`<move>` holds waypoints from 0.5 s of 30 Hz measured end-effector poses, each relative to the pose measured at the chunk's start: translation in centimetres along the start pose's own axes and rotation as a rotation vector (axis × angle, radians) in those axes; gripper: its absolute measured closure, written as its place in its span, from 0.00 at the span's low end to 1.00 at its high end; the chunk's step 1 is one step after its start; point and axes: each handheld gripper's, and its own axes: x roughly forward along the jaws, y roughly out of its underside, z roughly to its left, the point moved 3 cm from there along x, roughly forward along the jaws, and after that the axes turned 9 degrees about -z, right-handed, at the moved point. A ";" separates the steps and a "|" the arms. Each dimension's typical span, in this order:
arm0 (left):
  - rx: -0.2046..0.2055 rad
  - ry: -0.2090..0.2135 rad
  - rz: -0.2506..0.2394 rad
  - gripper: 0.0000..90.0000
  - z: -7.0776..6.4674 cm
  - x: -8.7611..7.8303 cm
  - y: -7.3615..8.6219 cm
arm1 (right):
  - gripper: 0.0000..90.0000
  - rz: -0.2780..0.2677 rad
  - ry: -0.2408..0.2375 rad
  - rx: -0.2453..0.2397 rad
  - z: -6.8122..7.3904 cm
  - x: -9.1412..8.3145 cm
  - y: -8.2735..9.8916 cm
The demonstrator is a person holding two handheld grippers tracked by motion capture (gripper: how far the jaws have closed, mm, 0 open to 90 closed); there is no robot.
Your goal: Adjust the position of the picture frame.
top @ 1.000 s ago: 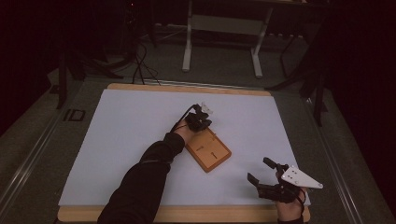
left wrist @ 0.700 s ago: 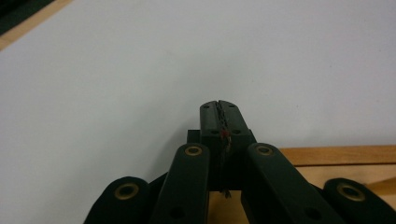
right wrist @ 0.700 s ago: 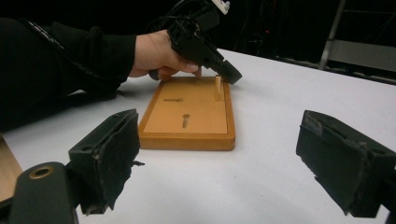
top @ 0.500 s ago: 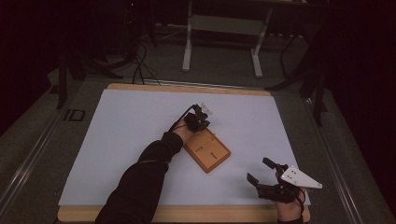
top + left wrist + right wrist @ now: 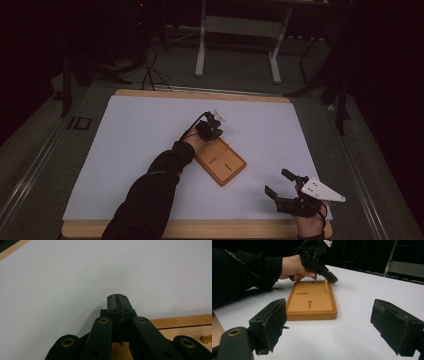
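Table (image 5: 150, 120) with a white sheet over it, wooden edges showing at the near and far sides, carries one wooden tray (image 5: 221, 161) a little right of the middle, turned at an angle to the table's edges. The tray is shallow with a raised rim; two dark slot-like marks sit in its floor, and a short wooden peg (image 5: 325, 286) stands upright near its far end.

The left gripper (image 5: 215, 126) is at the tray's far corner, held in the person's left hand (image 5: 294, 268), the dark sleeve (image 5: 150, 195) reaching in from the near edge. In the left gripper view its fingers (image 5: 111, 302) are pressed together, the ribbed pads meeting with no gap and nothing visible between them; the tips sit over the white sheet, with the tray's rim just behind them. In the right gripper view those closed fingers end just beside the peg; whether they touch it cannot be told.

The right gripper (image 5: 281, 183) is at the near right of the table, well apart from the tray, its fingers (image 5: 270, 323) spread wide and empty, pointing toward the tray.
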 end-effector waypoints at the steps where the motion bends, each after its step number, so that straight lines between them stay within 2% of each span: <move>1: 0.000 0.000 0.000 1.00 0.0 0.0 0.0 | 0.14 0.000 0.000 0.000 0.0 0.0 0.0; 6: 0.007 -0.002 0.005 1.00 0.1 -0.6 0.4 | 0.14 0.001 -0.002 -0.003 0.1 0.0 0.0; 15: -0.014 0.003 0.013 1.00 0.5 -2.8 2.2 | 0.14 0.001 -0.006 -0.007 0.2 0.1 -0.1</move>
